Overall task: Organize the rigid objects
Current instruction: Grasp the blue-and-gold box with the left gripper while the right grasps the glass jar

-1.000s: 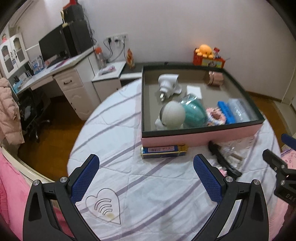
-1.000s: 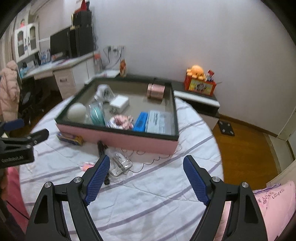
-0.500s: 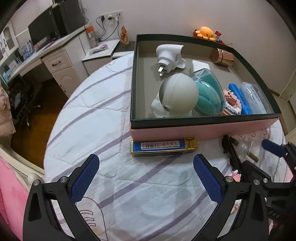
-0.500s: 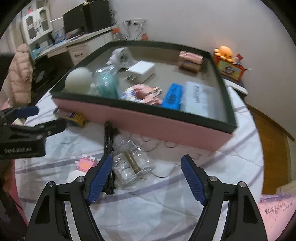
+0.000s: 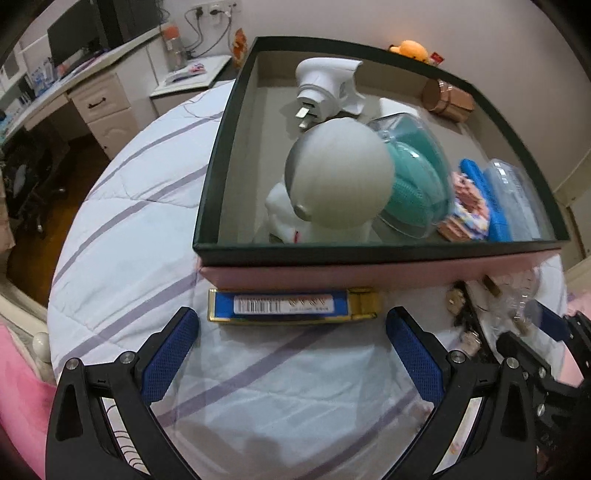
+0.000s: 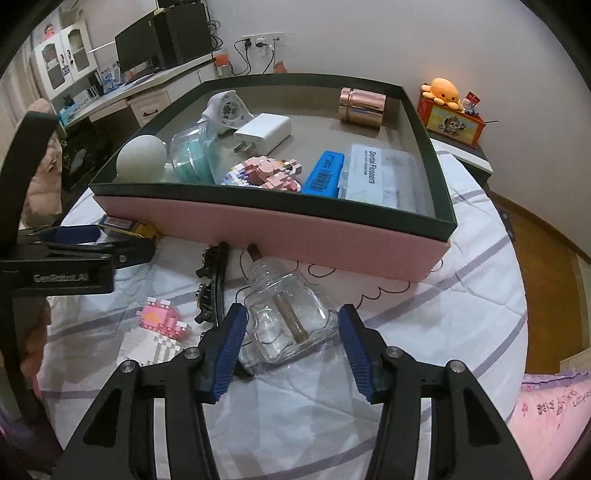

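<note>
the right gripper [image 6: 291, 328] sits low in the frame with a clear jar [image 6: 290, 317] between its blue pads. its jaws have just been closing in, but a small gap shows on each side. the left gripper [image 5: 291, 354] is wide open, holding nothing, just below a blue box [image 5: 291, 305]. the pink tray [image 6: 273, 229] fills the middle.

Beyond the far left edge of the bed's striped white quilt [image 5: 122, 251] I see a white desk [image 6: 147, 99] with drawers, carrying a dark monitor [image 6: 135, 51] and a black tower [image 6: 183, 31]. A wall socket [image 6: 262, 40] with cables sits behind it. Off the far right corner, an orange octopus plush [image 6: 443, 90] sits on a red box [image 6: 450, 123].
</note>
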Available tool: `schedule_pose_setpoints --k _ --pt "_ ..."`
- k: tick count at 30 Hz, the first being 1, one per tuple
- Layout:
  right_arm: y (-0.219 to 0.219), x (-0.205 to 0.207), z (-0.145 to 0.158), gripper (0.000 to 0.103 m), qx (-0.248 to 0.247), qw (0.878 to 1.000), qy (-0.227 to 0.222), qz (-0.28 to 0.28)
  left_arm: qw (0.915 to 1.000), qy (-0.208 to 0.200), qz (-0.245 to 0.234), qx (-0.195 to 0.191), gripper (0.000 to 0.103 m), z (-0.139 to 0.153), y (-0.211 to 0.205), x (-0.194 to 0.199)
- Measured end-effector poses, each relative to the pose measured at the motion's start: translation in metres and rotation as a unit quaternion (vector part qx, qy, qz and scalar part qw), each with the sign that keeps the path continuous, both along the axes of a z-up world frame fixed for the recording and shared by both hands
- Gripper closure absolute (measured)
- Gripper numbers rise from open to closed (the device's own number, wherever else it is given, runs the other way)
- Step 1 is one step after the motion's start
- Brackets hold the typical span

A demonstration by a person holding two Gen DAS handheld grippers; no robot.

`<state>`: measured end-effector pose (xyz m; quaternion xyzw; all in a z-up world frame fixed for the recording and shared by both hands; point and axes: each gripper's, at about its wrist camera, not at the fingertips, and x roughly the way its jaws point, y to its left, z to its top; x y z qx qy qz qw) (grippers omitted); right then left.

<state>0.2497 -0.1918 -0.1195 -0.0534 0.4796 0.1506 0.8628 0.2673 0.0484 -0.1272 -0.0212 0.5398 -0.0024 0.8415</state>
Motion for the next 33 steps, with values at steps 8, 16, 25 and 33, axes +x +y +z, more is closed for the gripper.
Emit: schedule_pose_setpoints --k 8,16,25,33 --pt "-0.003 0.007 -0.009 0.050 -0.009 1.000 0.003 -0.010 0.9992 -0.028 -0.021 0.021 0.020 0.000 -0.006 -0.002" --pt "-0.004 0.004 -0.005 0.050 0.003 1.000 -0.001 -0.016 0.9988 -0.031 -0.029 0.024 0.020 0.005 -0.011 -0.006" --pt "-0.013 -0.005 0.008 0.051 0.013 0.999 -0.018 -0.041 0.9984 -0.040 -0.026 0.029 0.020 0.016 -0.005 -0.016" --pt "-0.024 -0.022 0.027 0.100 0.057 0.997 -0.026 -0.044 0.9972 -0.065 -0.022 0.030 0.020 0.038 -0.002 -0.040"
